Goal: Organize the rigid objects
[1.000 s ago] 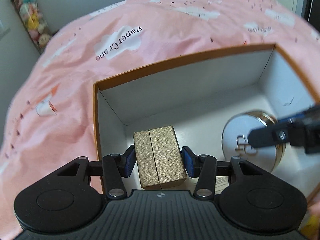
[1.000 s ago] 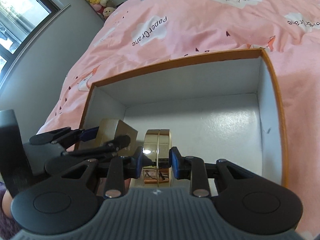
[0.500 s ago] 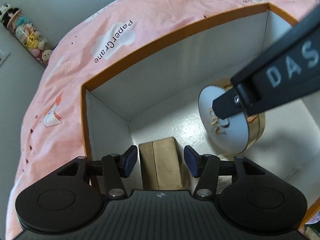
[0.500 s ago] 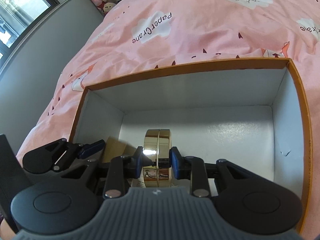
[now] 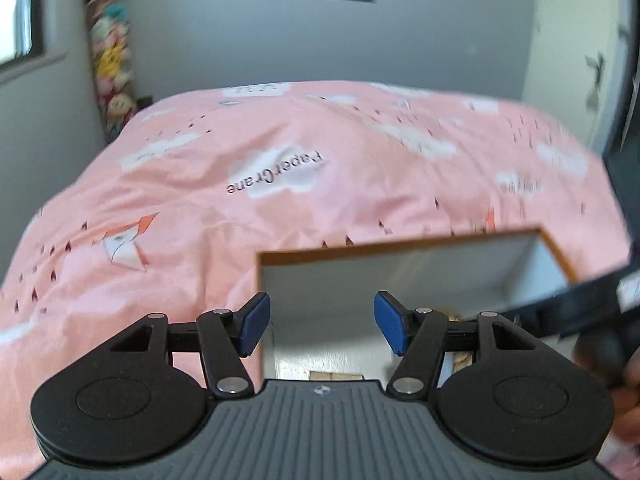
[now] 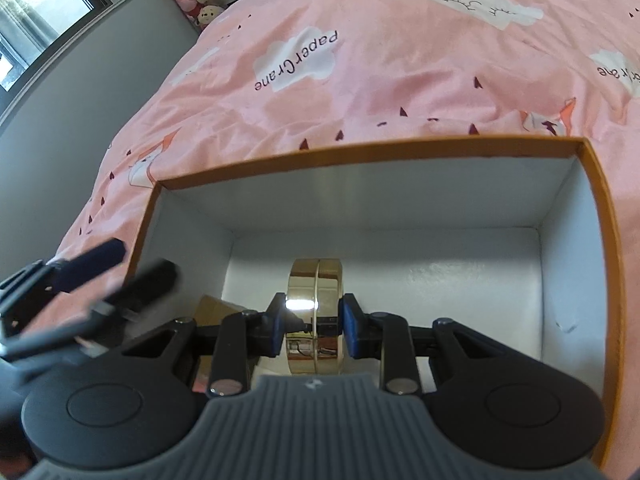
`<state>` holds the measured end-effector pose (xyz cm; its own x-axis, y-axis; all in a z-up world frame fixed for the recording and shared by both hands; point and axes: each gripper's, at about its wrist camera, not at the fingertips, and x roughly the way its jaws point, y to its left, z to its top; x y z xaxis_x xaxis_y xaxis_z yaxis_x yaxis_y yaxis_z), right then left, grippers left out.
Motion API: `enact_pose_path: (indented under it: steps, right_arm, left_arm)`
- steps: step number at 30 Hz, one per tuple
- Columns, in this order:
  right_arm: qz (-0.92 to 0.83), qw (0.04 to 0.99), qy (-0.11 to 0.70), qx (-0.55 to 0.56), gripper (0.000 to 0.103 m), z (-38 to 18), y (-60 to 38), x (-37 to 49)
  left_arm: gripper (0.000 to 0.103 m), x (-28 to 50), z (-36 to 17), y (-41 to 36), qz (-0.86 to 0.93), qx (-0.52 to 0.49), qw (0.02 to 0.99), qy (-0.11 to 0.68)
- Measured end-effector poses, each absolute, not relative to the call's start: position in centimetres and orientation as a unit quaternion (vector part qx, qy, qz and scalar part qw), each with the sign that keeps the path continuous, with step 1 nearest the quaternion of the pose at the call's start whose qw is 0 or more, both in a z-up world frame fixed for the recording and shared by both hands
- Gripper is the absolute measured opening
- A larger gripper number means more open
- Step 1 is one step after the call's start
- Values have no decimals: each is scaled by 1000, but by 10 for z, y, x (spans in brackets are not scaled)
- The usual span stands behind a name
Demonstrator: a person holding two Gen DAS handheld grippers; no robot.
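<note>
Left wrist view first: my left gripper point(image 5: 320, 329) is up over the near-left corner of the orange-rimmed box point(image 5: 400, 245), and its jaws are opening, blue pads point(image 5: 253, 329) spread wide with nothing between them. Just under the camera's lip a sliver of the gold block point(image 5: 335, 376) peeks out, down on the white floor of the box by the left wall. I judge that one is parked, tucked into the corner so the rest of the floor is free. The pink bedspread point(image 5: 200, 184) with its cloud print fills everything beyond the box, blurred. At the right edge, the dark bar of my other tool cuts across

Now the right wrist view, much sharper: my right gripper point(image 6: 311, 330) is inside the box point(image 6: 360, 150), jaws pinching the round gold case point(image 6: 316, 312) across its flat faces, so it stands on edge with its seam facing me. Holding it that way keeps the disc narrow enough for my pads, I reckon. It sits low, near the box floor; whether it touches, I cannot tell. To its left, the gold block point(image 6: 212, 306) shows as a tan corner against the left wall, near the case but apart from it. My left gripper point(image 6: 120, 272) is a blur above the box's left rim

By my judgement the case gets set down beside the block next, with plenty of bare floor to the right
</note>
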<state>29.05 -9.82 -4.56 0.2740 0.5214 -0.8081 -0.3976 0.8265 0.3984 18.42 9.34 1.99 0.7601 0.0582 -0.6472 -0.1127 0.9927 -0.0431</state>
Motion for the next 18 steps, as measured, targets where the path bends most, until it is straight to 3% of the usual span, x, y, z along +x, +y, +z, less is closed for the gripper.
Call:
enact_pose_path:
  steps: [7,9,11,16,18]
  right_arm:
    - [306,788,530,74,28,-50,-80,298]
    - [311,780,538,79,28,-55,-75,298]
    - [307,775,547,73,28,-60,-68,297]
    - [315,760,562,89,28,-69,-60,295]
    - [316,751,570,104,28,-73,-59,296]
  left_arm:
    - [65,185,14,119,82,-66,916,387]
    - [57,182,6,122,71,-83,910,399]
    - [40,178,-2,123,67,-95,905,410]
    - [25,175,-9,123,64,-94,903,415]
    - [24,175,-9,124,65,-101,903,413]
